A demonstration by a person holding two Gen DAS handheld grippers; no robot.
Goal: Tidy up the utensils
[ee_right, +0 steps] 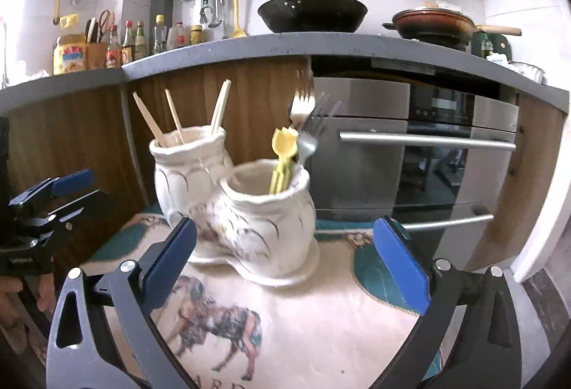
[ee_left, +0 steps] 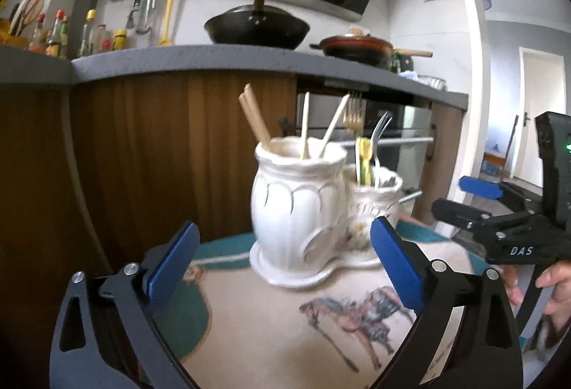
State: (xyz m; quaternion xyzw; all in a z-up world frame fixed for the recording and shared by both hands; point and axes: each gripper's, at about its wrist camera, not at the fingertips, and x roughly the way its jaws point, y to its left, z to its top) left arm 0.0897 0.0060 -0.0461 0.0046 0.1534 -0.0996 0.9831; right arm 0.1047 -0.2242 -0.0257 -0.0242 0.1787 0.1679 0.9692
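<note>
A white ceramic holder with two joined pots stands on the table. In the taller pot [ee_left: 296, 207] [ee_right: 189, 175] are several chopsticks [ee_left: 255, 119] [ee_right: 219, 107]. The shorter pot [ee_left: 374, 200] [ee_right: 267, 228] holds metal forks [ee_left: 355, 112] [ee_right: 308, 119] and yellow plastic forks [ee_left: 364, 157] [ee_right: 282, 157]. My left gripper [ee_left: 285, 246] is open, nothing between its blue pads, just short of the taller pot. My right gripper [ee_right: 285, 242] is open and empty in front of the shorter pot. In each wrist view the other gripper shows at the side, left gripper [ee_right: 67, 192] and right gripper [ee_left: 464, 198], jaws apart.
The table carries a cloth with a horse print [ee_left: 360, 317] [ee_right: 221, 321] and teal border. Behind runs a grey counter [ee_left: 214, 59] with a black wok [ee_left: 257, 26], a brown pan [ee_right: 433, 23] and bottles [ee_right: 121, 43]. An oven [ee_right: 428, 146] sits below. A hand [ee_left: 556, 285] holds the right gripper.
</note>
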